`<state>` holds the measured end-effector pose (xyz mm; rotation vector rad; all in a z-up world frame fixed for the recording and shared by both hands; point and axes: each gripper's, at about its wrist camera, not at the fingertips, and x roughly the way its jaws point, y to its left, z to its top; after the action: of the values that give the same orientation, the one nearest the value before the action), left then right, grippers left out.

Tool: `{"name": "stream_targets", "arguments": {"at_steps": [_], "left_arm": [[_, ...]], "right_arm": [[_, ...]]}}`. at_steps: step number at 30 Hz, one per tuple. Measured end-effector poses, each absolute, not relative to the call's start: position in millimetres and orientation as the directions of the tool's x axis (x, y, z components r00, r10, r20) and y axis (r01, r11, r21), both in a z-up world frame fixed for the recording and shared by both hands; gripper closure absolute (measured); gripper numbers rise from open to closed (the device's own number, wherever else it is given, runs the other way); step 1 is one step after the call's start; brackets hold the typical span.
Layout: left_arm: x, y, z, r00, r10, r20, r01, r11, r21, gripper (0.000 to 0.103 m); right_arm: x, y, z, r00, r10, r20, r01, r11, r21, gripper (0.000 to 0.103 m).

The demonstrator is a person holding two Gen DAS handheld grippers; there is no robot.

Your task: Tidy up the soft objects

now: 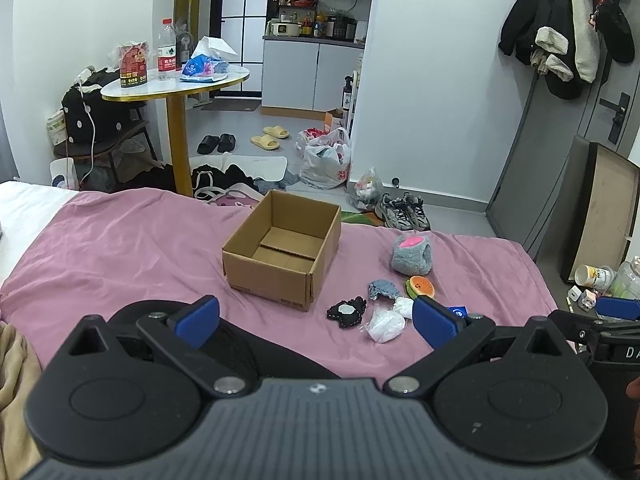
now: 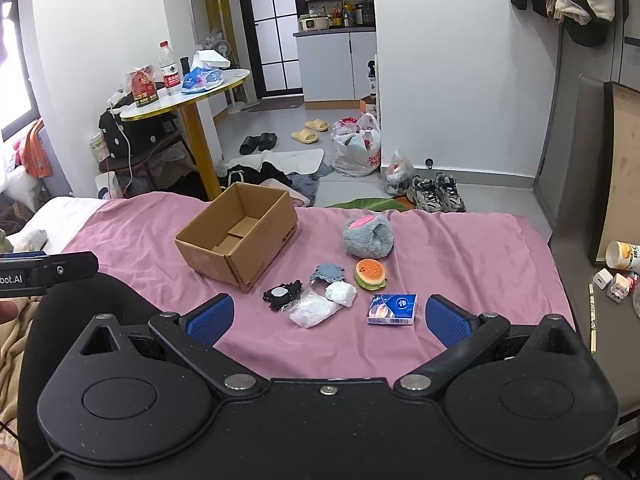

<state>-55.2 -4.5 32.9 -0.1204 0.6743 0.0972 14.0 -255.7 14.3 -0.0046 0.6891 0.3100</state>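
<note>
An open, empty cardboard box (image 1: 280, 252) (image 2: 236, 236) stands on the pink bed sheet (image 1: 120, 248) (image 2: 440, 248). To its right lie a fluffy grey plush (image 1: 412, 254) (image 2: 368, 235), a burger-shaped squishy (image 1: 420, 286) (image 2: 371, 274), a blue-grey knitted piece (image 1: 383, 289) (image 2: 327, 273), a black lacy item (image 1: 346, 312) (image 2: 282, 293), two white soft bundles (image 1: 386, 326) (image 2: 316, 310) and a blue tissue pack (image 2: 393, 309). My left gripper (image 1: 316, 320) is open, near the front, holding nothing. My right gripper (image 2: 330, 318) is open just short of the small items.
A round table (image 1: 176, 84) with a bottle and packets stands beyond the bed. Slippers, bags and sneakers (image 1: 404, 210) litter the floor. The bed's far edge lies just behind the box. A beige blanket (image 1: 16, 368) sits at the left.
</note>
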Motion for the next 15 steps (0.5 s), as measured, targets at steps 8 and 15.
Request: {"name": "stream_targets", "arguments": {"at_steps": [8,15], "left_arm": [[-56.5,-3.9,34.4,0.781,0.057,-0.622,-0.137,0.987,-0.081,0.001],[-56.2,-4.7,33.7,0.780,0.058,-0.623,-0.139,0.987,-0.082,0.001]], "right_arm": [[12.8,-255.6,14.4,0.729,0.285,-0.622,-0.283,0.953,0.104,0.000],[13.4,-257.0,12.8,0.728,0.286,-0.623,-0.283,0.953,0.108,0.000]]}}
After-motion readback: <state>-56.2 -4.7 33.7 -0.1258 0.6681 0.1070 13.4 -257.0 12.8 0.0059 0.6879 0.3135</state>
